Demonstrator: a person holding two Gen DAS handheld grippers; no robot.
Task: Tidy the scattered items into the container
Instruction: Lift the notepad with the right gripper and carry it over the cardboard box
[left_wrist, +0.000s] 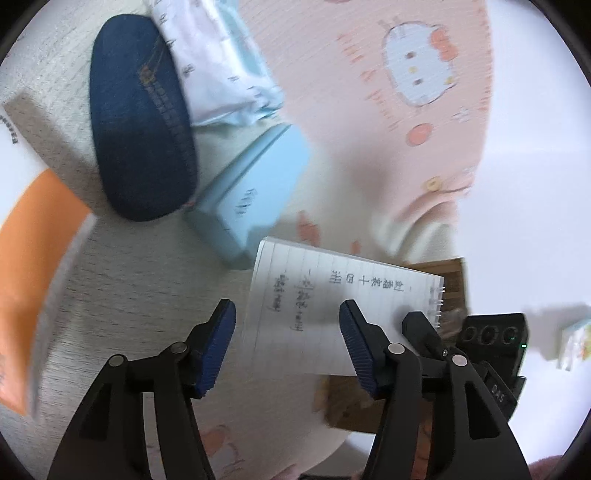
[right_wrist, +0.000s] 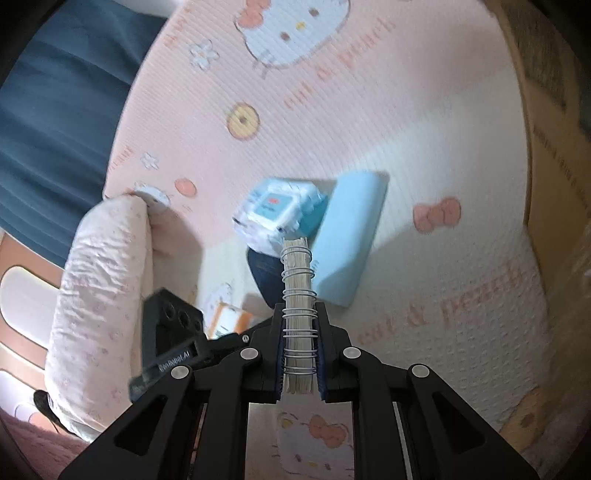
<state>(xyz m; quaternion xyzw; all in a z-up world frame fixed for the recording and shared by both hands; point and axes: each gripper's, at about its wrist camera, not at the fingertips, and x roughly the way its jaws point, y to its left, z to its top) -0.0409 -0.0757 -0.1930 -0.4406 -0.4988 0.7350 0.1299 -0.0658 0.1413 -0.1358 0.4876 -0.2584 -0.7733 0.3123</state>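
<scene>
My right gripper (right_wrist: 300, 314) is shut on a spiral notebook (right_wrist: 298, 291), held edge-on above the bed. The same notebook (left_wrist: 332, 295), with handwritten lined pages, shows in the left wrist view, with the right gripper (left_wrist: 417, 325) on its spiral side. My left gripper (left_wrist: 288, 314) is open and empty, just in front of the notebook. Behind lie a light blue box (left_wrist: 255, 199), a dark blue denim case (left_wrist: 140, 122) and a white-blue tissue pack (left_wrist: 218, 70). They also show in the right wrist view: the box (right_wrist: 351, 236), the case (right_wrist: 269, 277), the tissue pack (right_wrist: 277, 214).
A pink Hello Kitty sheet (right_wrist: 332, 110) covers the bed. A rolled pink-white quilt (right_wrist: 99, 295) lies at the left. A cardboard box wall (right_wrist: 546, 184) stands at the right. An orange-white book (left_wrist: 33, 266) lies at the left, and a brown cardboard piece (left_wrist: 450, 280) lies behind the notebook.
</scene>
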